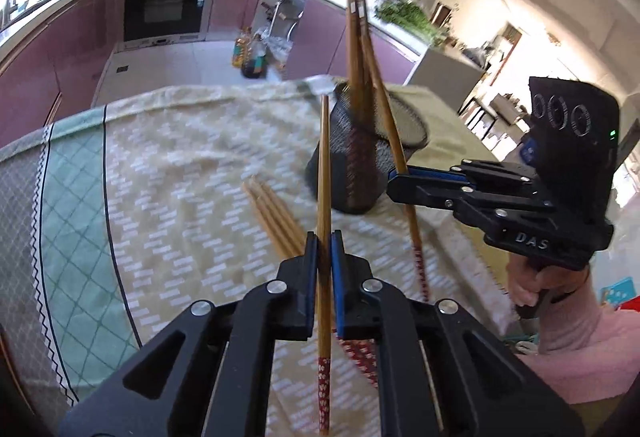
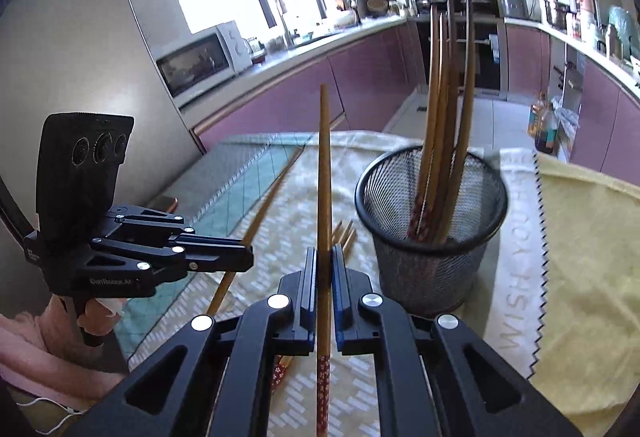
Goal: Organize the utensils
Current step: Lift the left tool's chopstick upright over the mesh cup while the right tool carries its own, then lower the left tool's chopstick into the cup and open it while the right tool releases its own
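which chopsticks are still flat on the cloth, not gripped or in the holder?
The bundle of loose chopsticks lying on the tablecloth left of the mesh holder; nothing grips them.

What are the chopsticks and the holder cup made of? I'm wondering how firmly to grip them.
Chopsticks: apparently bamboo or wood, with a smooth brown, faintly grained shaft and a red floral-patterned handle end, possibly painted or wrapped. Holder cup: black wire mesh, seemingly metal, with a solid rim; you can see through its wall to the chopsticks inside.

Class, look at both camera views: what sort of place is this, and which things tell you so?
Very likely a home kitchen: a built-in oven under a stove, a microwave on the counter, and a sink tap by the window.
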Demonstrator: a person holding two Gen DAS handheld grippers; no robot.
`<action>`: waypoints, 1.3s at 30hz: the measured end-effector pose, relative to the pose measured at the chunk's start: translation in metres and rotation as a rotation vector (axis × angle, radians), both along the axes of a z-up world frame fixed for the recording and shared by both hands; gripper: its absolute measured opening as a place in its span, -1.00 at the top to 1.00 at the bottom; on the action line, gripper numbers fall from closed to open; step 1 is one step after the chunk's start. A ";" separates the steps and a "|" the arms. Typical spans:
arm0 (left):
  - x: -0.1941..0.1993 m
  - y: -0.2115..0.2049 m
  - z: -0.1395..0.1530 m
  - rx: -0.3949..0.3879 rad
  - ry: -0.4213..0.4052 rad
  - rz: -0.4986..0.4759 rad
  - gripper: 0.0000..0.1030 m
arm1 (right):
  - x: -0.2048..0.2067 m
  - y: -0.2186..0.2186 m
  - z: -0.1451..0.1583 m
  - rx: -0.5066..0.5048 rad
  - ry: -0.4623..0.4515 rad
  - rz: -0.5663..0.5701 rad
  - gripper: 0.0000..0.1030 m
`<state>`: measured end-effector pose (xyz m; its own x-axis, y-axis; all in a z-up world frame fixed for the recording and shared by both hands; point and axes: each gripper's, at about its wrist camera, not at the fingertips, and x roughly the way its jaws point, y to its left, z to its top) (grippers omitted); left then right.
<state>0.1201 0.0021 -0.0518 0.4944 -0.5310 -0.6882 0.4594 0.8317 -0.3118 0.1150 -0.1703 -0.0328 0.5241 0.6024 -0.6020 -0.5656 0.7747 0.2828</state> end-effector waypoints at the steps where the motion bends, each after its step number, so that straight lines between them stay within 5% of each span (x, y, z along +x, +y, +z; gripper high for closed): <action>1: -0.001 0.001 0.006 -0.013 -0.009 -0.007 0.86 | -0.001 -0.003 0.004 0.006 -0.012 -0.003 0.88; 19: 0.003 0.001 0.082 -0.176 -0.172 -0.048 0.86 | -0.007 -0.032 0.058 0.077 -0.160 -0.066 0.88; 34: 0.029 -0.034 0.142 -0.174 -0.308 -0.059 0.86 | 0.015 -0.045 0.096 0.103 -0.283 -0.134 0.88; 39: 0.039 -0.047 0.144 -0.111 -0.337 -0.035 0.86 | 0.030 -0.047 0.090 0.103 -0.281 -0.166 0.88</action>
